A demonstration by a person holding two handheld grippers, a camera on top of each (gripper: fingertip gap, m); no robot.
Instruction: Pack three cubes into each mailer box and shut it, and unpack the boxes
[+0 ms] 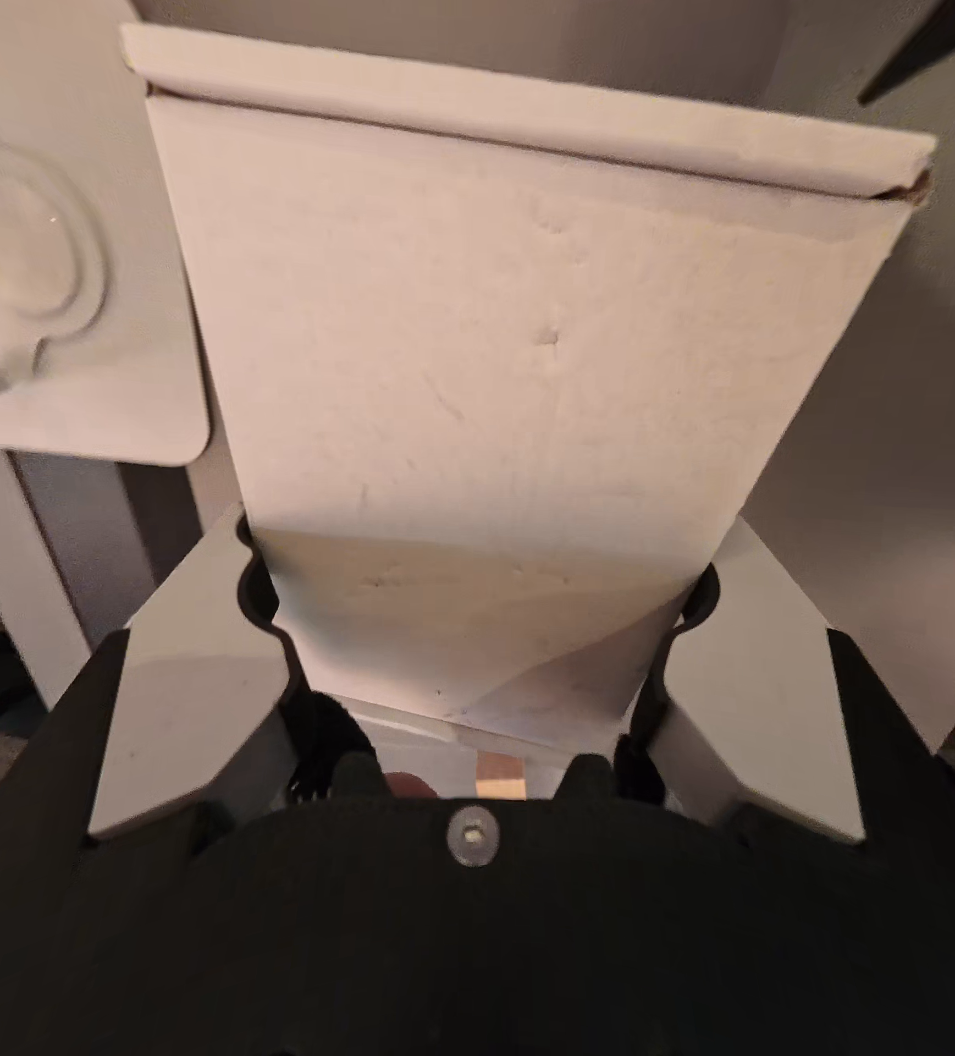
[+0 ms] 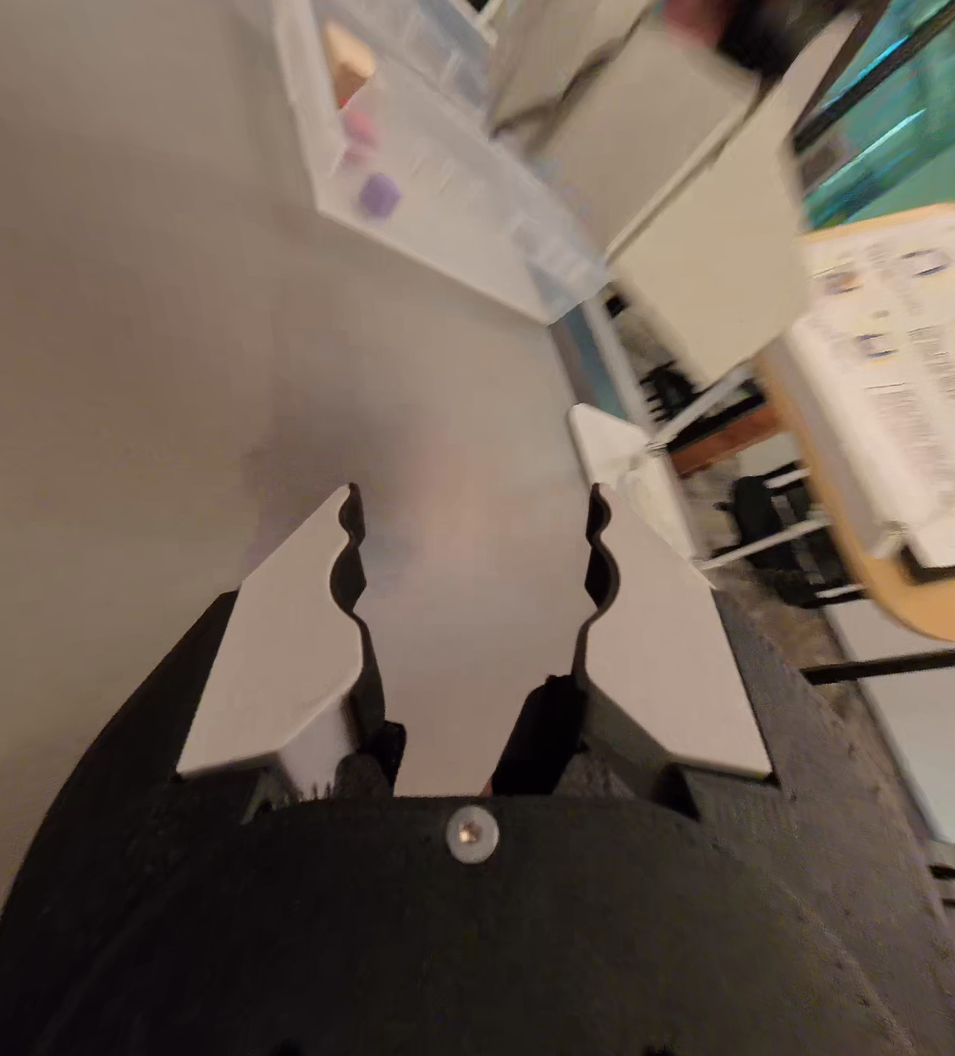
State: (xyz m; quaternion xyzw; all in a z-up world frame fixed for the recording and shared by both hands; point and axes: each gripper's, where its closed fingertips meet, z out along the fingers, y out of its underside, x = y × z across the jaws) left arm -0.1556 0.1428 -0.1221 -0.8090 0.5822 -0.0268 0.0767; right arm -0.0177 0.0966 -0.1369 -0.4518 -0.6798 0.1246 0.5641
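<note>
In the left wrist view, my left gripper (image 1: 480, 560) is shut on the side edges of a white mailer box lid (image 1: 463, 354), which fills the space between the fingers. The lid's front flap (image 1: 520, 120) is at the far end. Under the lid's near edge, inside the box, a wooden cube (image 1: 500, 774) and part of a reddish cube (image 1: 406, 783) show. In the blurred right wrist view, my right gripper (image 2: 474, 497) is open and empty above the white table (image 2: 121, 343). A clear bin (image 2: 463, 188) at the far side holds a purple cube (image 2: 378, 197), a pink cube (image 2: 360, 128) and a wooden cube (image 2: 349, 57).
A clear plastic lid (image 1: 35, 286) lies left of the box. A dark object (image 1: 920, 46) shows at the top right of the left wrist view. In the right wrist view the table edge (image 2: 595, 354) runs diagonally, with a small white piece (image 2: 623, 457) near it and a wooden chair with papers (image 2: 920, 400) beyond.
</note>
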